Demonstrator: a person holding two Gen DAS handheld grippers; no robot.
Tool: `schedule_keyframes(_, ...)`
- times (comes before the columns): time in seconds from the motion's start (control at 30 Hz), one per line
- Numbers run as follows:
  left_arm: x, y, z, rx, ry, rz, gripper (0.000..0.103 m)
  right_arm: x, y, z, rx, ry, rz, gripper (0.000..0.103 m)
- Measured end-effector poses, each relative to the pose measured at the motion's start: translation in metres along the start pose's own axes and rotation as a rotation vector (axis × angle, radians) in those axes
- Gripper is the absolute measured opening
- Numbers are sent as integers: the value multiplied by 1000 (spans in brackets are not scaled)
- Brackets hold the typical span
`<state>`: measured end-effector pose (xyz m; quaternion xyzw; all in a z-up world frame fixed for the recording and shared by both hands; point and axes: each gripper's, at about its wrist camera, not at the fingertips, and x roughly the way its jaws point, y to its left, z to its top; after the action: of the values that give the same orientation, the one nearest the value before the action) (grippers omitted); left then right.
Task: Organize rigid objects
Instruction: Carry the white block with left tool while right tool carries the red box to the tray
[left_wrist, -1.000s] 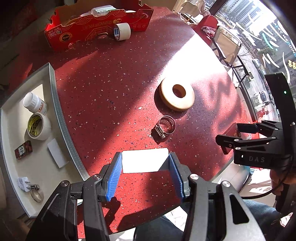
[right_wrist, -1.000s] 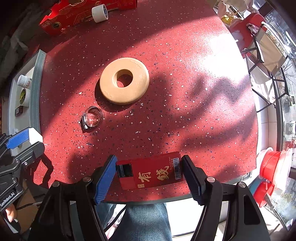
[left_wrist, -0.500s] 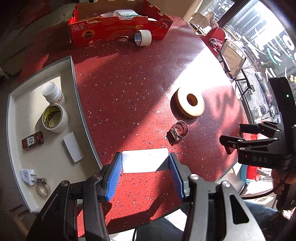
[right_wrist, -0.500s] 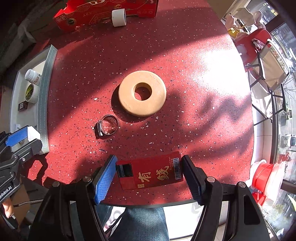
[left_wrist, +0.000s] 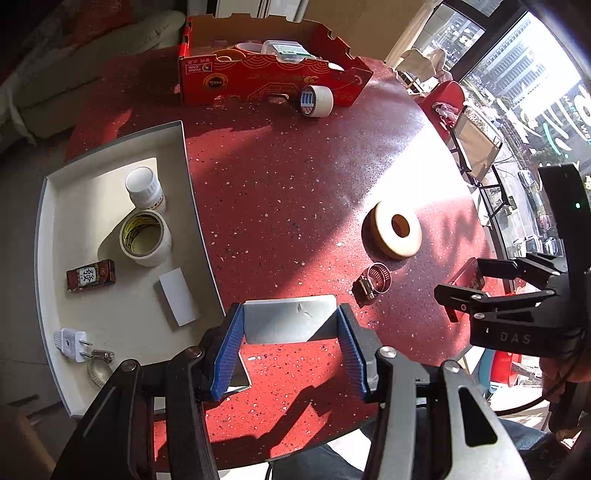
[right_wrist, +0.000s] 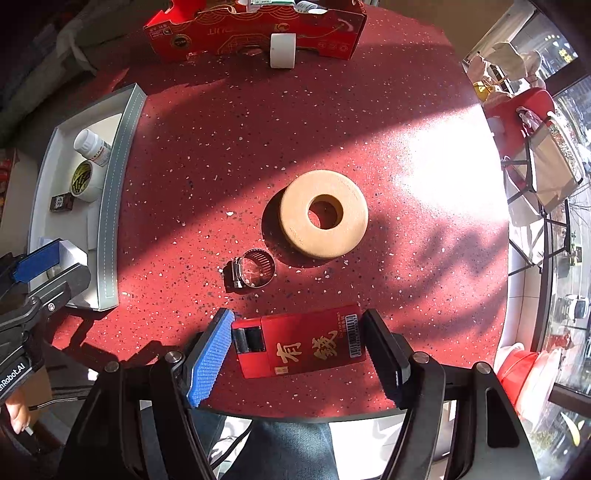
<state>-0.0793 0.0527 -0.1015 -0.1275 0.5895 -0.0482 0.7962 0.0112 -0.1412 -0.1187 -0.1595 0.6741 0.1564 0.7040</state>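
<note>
Left wrist view: left gripper (left_wrist: 291, 325) clamped on a white card (left_wrist: 290, 322), blue pads against its two short ends, held above the red speckled table (left_wrist: 277, 192). Landmark for positions: the wooden ring (left_wrist: 393, 234), flat on the table in sunlight.

- Metal hose clamp (left_wrist: 375, 280) lies just beside the ring, on the side nearer the grippers.
- Grey tray (left_wrist: 192, 192) sits well left of the ring at the table edge. It holds a white pill bottle (left_wrist: 144, 188), a tape roll (left_wrist: 146, 238), a small red box (left_wrist: 90, 276), a second white card (left_wrist: 179, 297), a white plug adapter (left_wrist: 70, 343) and another hose clamp, partly hidden.
- Red cardboard box (left_wrist: 266, 83) stands beyond the ring at the far edge, with a white tape roll (left_wrist: 316, 100) on its side touching the box front.

Right wrist view: right gripper (right_wrist: 299, 341) clamped on a red cigarette pack (right_wrist: 303, 345) with gold characters, pads on its short ends, nearer the camera than the ring (right_wrist: 323, 214) and past the hose clamp (right_wrist: 253, 271).
</note>
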Motion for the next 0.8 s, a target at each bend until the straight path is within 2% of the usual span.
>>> schedule_keyframes(0.53, -19, 42, -9, -97, -39, 51, 54, -1, 26, 1, -41, -2, 0, 72)
schedule_keyframes(0.8, -27, 59, -12, -139, -58, 74, 54, -7, 48, 14, -67, -25, 22, 72)
